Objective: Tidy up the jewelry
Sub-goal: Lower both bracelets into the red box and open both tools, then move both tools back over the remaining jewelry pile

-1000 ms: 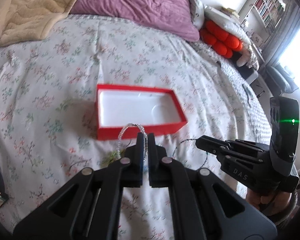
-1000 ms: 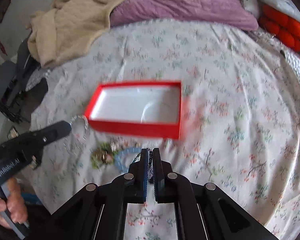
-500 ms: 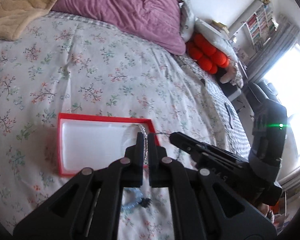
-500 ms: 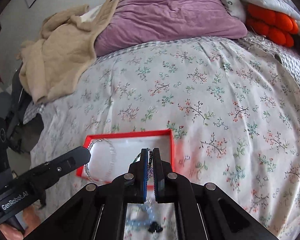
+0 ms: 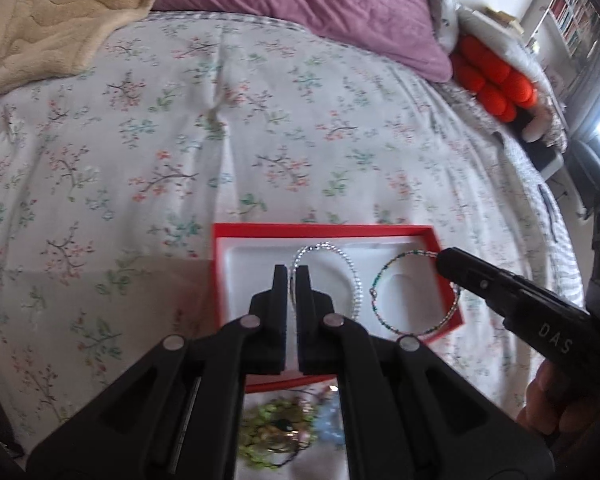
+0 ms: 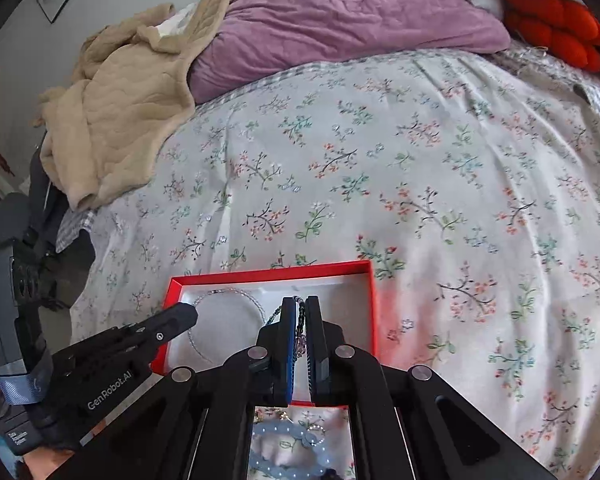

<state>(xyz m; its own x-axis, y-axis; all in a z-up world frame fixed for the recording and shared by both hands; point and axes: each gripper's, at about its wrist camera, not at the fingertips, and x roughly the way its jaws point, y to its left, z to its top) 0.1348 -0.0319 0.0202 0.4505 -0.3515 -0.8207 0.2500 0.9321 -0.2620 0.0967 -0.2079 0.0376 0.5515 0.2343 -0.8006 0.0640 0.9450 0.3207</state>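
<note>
A red box with a white lining (image 5: 220, 276) (image 6: 374, 300) lies on the floral bedspread. My left gripper (image 5: 291, 272) (image 6: 188, 314) is shut on a clear beaded bracelet (image 5: 352, 276) (image 6: 240, 294) and holds it over the left half of the box. My right gripper (image 6: 300, 304) (image 5: 444, 260) is shut on a dark green beaded bracelet (image 5: 384, 276) (image 6: 298, 320) and holds it over the box's right half. More jewelry lies on the bed near the box's near edge: a green beaded piece (image 5: 276, 428) and a light blue beaded bracelet (image 6: 288, 440).
A purple pillow (image 6: 340, 12), a beige blanket (image 6: 120, 96) and an orange plush (image 5: 496, 84) lie at the head of the bed. The bed's edge drops off at the left in the right wrist view. A bookshelf (image 5: 572, 12) stands far right.
Both grippers lifted their bracelets from the bed beside the box and moved forward over it. The bracelets now hang over the white lining.
</note>
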